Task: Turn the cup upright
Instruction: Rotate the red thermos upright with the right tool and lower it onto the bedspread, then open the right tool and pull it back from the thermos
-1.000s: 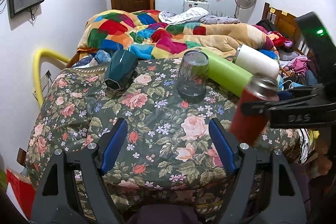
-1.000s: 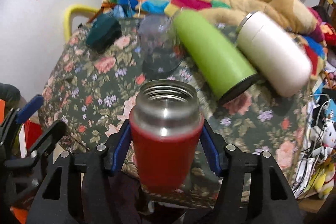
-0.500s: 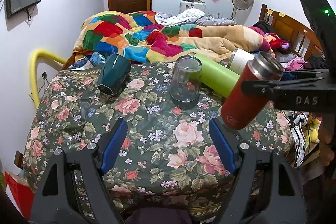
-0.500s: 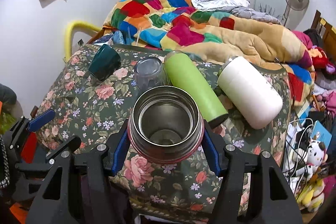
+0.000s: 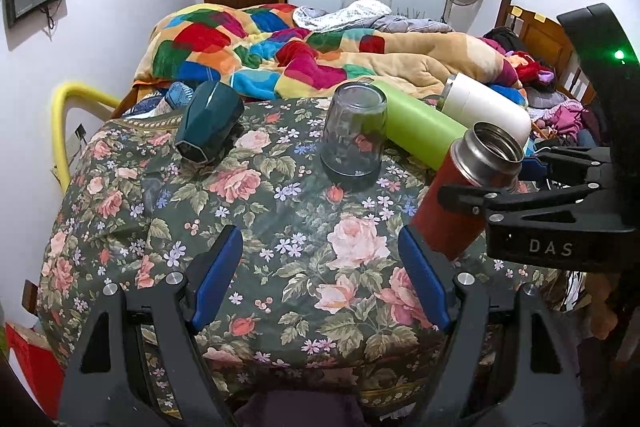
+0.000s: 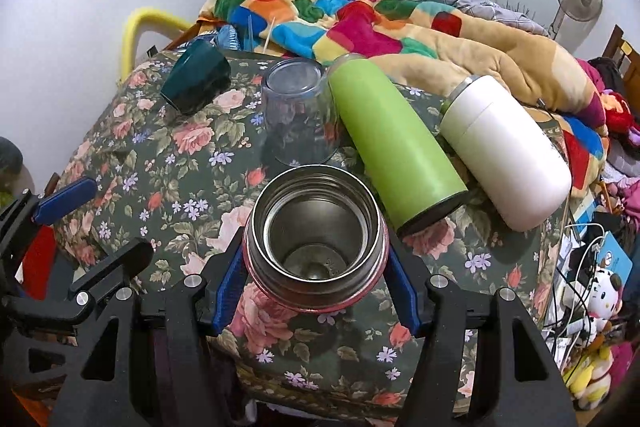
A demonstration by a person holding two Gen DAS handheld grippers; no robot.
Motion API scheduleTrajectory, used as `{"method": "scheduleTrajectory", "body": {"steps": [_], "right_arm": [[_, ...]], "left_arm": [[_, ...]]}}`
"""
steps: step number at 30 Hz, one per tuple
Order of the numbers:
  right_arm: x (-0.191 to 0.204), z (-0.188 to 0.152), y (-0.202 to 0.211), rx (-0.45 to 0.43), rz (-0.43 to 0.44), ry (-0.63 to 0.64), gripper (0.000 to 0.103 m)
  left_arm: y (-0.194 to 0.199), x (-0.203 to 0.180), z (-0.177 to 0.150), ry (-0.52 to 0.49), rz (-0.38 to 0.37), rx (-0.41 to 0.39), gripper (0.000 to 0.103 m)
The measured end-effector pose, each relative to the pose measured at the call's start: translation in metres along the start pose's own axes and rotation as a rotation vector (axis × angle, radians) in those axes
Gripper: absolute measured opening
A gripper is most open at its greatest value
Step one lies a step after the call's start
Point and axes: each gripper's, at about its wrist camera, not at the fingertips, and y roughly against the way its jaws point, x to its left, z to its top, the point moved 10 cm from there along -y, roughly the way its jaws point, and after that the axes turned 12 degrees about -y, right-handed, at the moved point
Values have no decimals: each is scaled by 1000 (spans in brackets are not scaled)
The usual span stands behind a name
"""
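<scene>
A: Cup count?
B: 5: 1 red cup (image 6: 316, 239) tilted mouth-up above the floral table (image 5: 260, 227), clamped by the right gripper (image 6: 316, 291); 4 others on it.
A: Left gripper (image 5: 320, 279)?
B: Jaws apart, holding nothing.

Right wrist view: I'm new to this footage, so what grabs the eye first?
The red flask, steel mouth open to the camera, fills the foreground, clamped in the right gripper. Behind it on the floral tablecloth stands an upside-down clear glass, with a green bottle lying beside it.
</scene>
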Motion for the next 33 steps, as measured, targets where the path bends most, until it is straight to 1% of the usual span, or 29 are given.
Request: {"method": "scheduleTrajectory", "body": {"steps": [3, 4, 5, 6, 10, 12, 14, 18, 20, 26, 31, 33], "right_arm": [[1, -1, -1, 14, 2, 9, 61], [2, -3, 0, 23, 11, 10, 62], [3, -3, 1, 27, 17, 10, 66], [4, -4, 4, 23, 20, 9, 66], [5, -4, 25, -21, 18, 21, 66], [4, -3, 45, -62, 21, 21, 66], [2, -1, 67, -113, 23, 21, 66], [-3, 4, 126, -266, 22, 19, 66], [-4, 6, 162, -360, 20, 15, 66], [-3, 4, 249, -603, 35, -10, 67], [3, -6, 298, -761, 43, -32, 69], [7, -10, 311, -811, 46, -40, 73]], "left_arm": [[1, 1, 0, 10, -2, 3, 79], [3, 2, 0, 11, -2, 3, 79], [4, 2, 1, 11, -2, 1, 79], [7, 1, 2, 10, 0, -3, 79], [22, -3, 10, 4, 4, -31, 79], [32, -6, 15, 4, 4, -50, 79], [46, -9, 23, 6, 0, -80, 79], [86, -17, 43, 1, 2, -173, 79], [111, -22, 55, -9, 11, -233, 79], [188, -32, 79, -24, 55, -419, 80], [251, -43, 87, -33, 88, -567, 83], [268, -46, 86, -31, 94, -610, 86]]}}
